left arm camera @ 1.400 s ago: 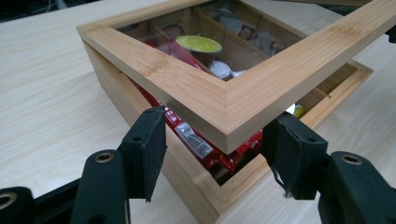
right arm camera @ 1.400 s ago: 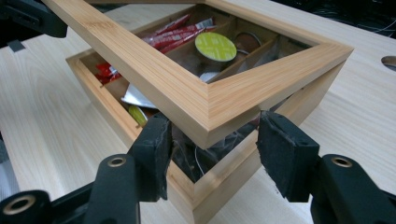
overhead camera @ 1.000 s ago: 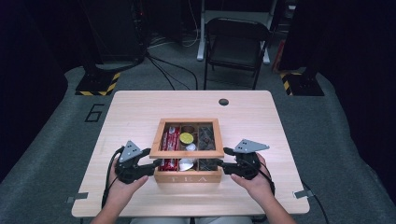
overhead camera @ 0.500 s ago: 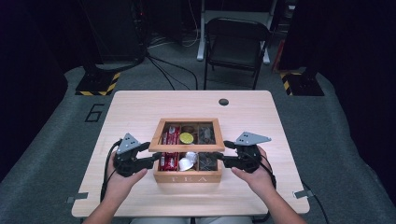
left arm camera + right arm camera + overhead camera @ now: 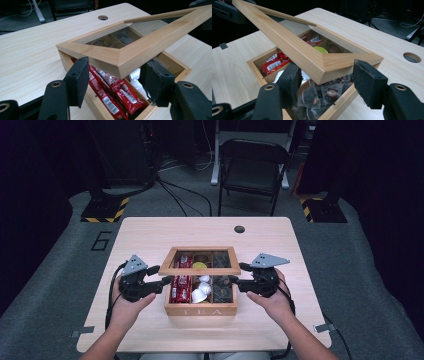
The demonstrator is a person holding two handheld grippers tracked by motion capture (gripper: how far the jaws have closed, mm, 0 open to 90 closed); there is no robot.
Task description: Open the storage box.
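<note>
Pale wooden surface (image 5: 150, 232) carries a tea box (image 5: 201, 309); its glass-paned lid (image 5: 200, 270), long axis crosswise, tilts up at the front, each front corner between the left gripper (image 5: 159, 281) and right gripper (image 5: 241, 279), both half-open; the right one's jaws have just been opening.

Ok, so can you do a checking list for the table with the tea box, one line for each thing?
Surface: light wooden table, bare apart from the box.
Job's things: tea box; its windowed lid is raised at the front. Red packets and white pods lie inside.
Clutter: nothing seen.
Grippers: left gripper has a lid corner between its jaws; whether it is clamped is unclear. The right gripper jaws have just been opening, with the other corner between them.
Cables: black gripper cables trail off the near edge.
Surroundings: folding chair, floor cables, dark room.
</note>
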